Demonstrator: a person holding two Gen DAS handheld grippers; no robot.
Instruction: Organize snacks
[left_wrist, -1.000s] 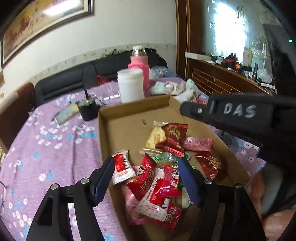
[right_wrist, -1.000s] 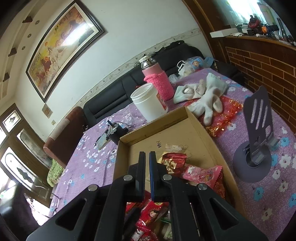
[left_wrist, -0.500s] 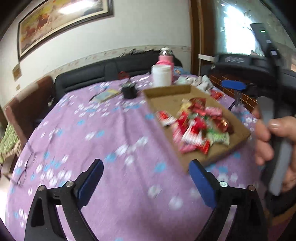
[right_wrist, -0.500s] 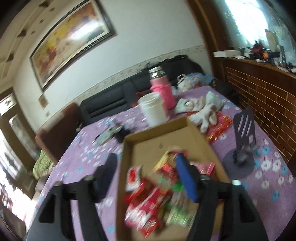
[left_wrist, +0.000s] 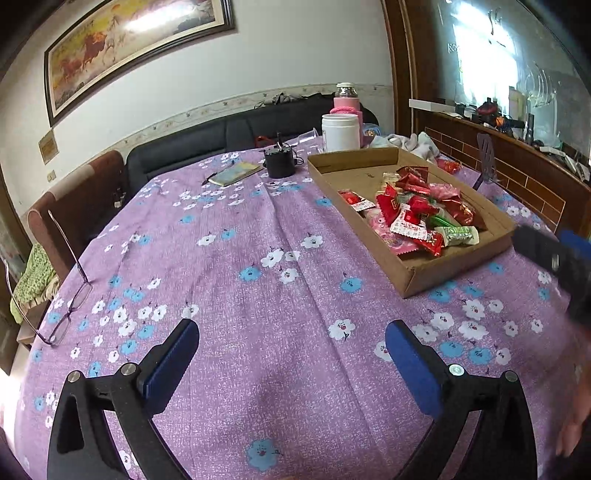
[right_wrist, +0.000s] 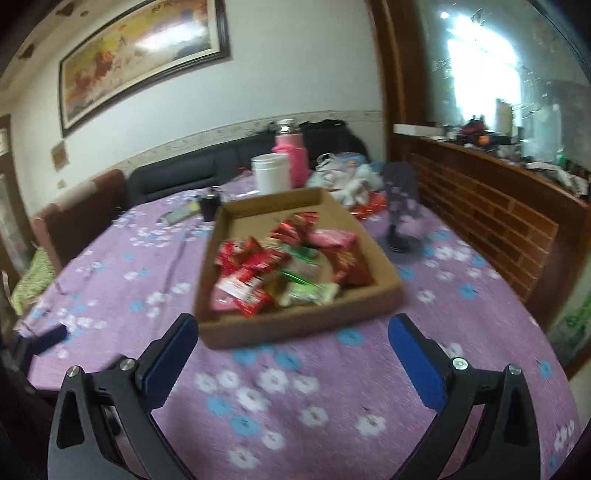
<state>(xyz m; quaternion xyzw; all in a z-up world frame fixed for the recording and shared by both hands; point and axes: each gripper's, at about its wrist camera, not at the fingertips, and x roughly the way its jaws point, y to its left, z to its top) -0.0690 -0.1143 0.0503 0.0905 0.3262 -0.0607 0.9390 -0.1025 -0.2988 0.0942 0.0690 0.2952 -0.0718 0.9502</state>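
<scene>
A shallow cardboard tray (left_wrist: 413, 275) lies on the purple flowered tablecloth, holding a heap of snack packets (left_wrist: 410, 214), mostly red, some pink and green. In the right wrist view the tray (right_wrist: 295, 325) and its snack packets (right_wrist: 280, 269) lie just ahead. My left gripper (left_wrist: 291, 345) is open and empty, low over bare cloth, left of and nearer than the tray. My right gripper (right_wrist: 291, 341) is open and empty, just short of the tray's near wall. The right gripper also shows blurred at the right edge of the left wrist view (left_wrist: 554, 254).
A white jar (left_wrist: 340, 132), a pink flask (left_wrist: 347, 101), a small black pot (left_wrist: 279, 165), a notebook (left_wrist: 234, 173) and white gloves (left_wrist: 413, 142) stand beyond the tray. Glasses (left_wrist: 62, 295) lie at the left table edge. A dark phone stand (right_wrist: 400, 218) is right of the tray.
Both grippers have pulled back from over the tray toward the near side of the table. The right gripper went from shut to open. The left stayed open.
</scene>
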